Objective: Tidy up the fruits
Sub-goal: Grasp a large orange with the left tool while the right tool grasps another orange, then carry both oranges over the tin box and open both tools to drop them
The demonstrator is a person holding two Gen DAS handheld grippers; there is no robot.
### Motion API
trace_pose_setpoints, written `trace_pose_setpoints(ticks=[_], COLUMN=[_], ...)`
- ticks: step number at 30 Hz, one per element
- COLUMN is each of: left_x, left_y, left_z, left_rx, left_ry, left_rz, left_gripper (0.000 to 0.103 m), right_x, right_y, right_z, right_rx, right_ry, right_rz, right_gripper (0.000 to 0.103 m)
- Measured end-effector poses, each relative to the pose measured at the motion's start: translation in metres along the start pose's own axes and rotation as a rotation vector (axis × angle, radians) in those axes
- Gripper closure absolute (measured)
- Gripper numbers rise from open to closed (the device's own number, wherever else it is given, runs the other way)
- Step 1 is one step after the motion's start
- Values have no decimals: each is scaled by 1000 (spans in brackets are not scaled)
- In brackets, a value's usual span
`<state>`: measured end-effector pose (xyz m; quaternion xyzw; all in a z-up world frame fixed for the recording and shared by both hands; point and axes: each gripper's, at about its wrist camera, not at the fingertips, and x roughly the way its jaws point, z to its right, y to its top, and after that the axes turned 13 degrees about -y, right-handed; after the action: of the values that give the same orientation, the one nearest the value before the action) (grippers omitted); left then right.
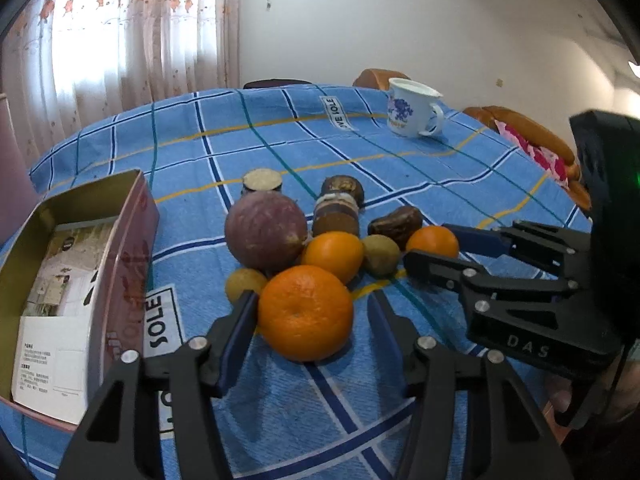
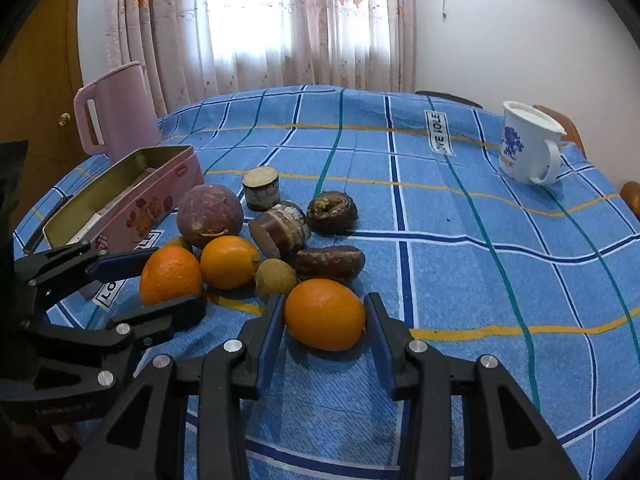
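Both grippers, left gripper and right gripper, are spread around 1 orange each; we judge nothing sorted: pink tin holds no fruit.

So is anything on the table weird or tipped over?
Yes: the white mug leans on its side near the table's far edge, not upright. Nothing looks spilled. The pink tin lies open, holding only paper.
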<state>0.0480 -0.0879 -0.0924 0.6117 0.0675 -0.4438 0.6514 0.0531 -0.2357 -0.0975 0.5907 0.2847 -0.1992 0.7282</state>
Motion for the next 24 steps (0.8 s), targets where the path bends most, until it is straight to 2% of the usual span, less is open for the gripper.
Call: trace_pose_setpoints(ticks=[1,4,10,15,24], left_x=[-1,-6,-17,-26,-34], left_y=[0,-2,-4,-3,-6], left_z=[-2,-1,3,0,4], left_rx=[-6,1,21,13,32], left_ry=[-2,-23,-12,-1,25], left_rz=[9,30,99,157,213], left_gripper=[54,54,54,54,54], right_x=[-2,-7,-19,-22,-30], right_y=[0,-1,-4,-4,-8], right_z=[0,1,1,2,4], right_rx=[0,9,8,7,13], right_ry=[-2,-1,7,11,19], right_rz=[11,43,123,153,209], right_gripper=[61,61,61,61,61])
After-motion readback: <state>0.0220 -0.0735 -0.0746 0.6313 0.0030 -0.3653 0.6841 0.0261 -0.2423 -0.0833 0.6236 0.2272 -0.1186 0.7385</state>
